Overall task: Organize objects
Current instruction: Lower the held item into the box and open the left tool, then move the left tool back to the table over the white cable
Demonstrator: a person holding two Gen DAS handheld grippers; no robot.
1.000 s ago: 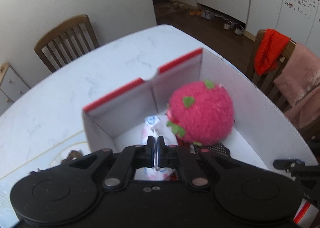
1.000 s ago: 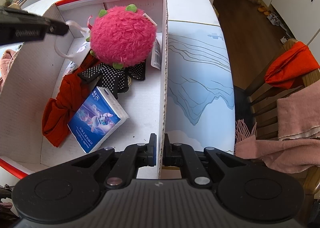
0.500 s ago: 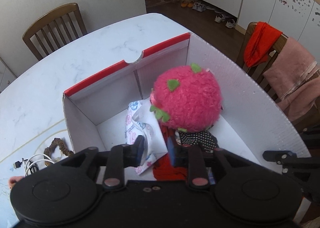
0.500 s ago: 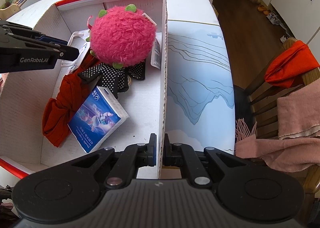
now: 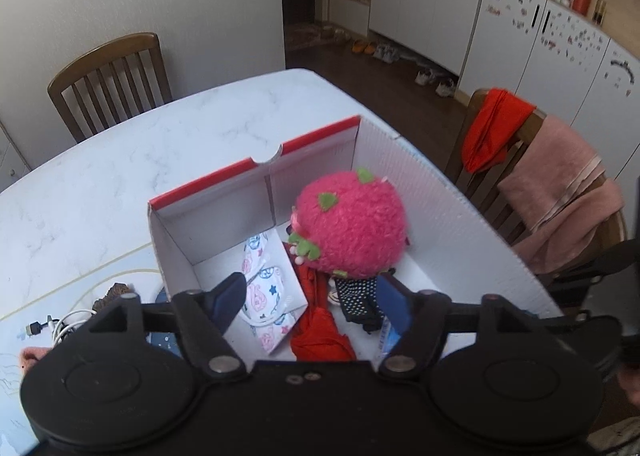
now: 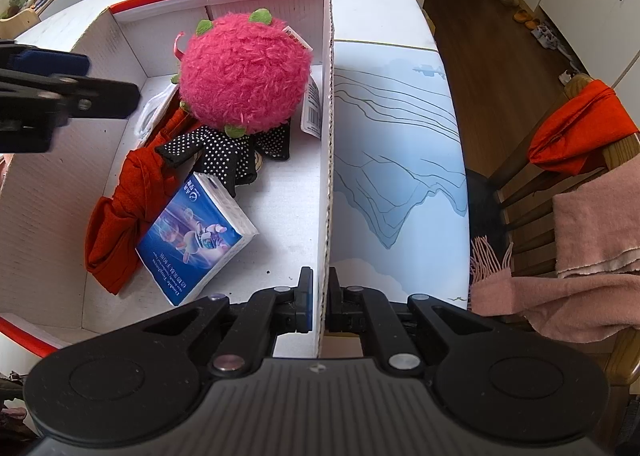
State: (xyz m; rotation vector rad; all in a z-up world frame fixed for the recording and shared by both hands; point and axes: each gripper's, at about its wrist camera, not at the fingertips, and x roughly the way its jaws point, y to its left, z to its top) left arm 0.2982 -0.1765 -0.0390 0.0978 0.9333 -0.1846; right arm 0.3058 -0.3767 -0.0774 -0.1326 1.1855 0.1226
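A white box with red rims (image 5: 256,164) (image 6: 326,104) stands on the table. Inside lie a pink plush strawberry (image 5: 352,222) (image 6: 244,72), a patterned face mask (image 5: 268,292), a red cloth (image 5: 320,330) (image 6: 120,212), a black dotted glove (image 6: 224,154) and a blue tissue pack (image 6: 196,242). My left gripper (image 5: 312,296) is open and empty above the box's left side, over the mask; it also shows in the right wrist view (image 6: 60,84). My right gripper (image 6: 318,304) is shut on the box's right wall near its front corner.
Left of the box lie a white cable (image 5: 60,326) and a brown hair tie (image 5: 114,292) on a mat. A wooden chair (image 5: 108,80) stands behind the table. A chair with orange and pink cloths (image 6: 584,176) stands at the right.
My left gripper has opened and let go of the face mask, which now lies in the box, and it has risen and pulled back. The right gripper has not moved.
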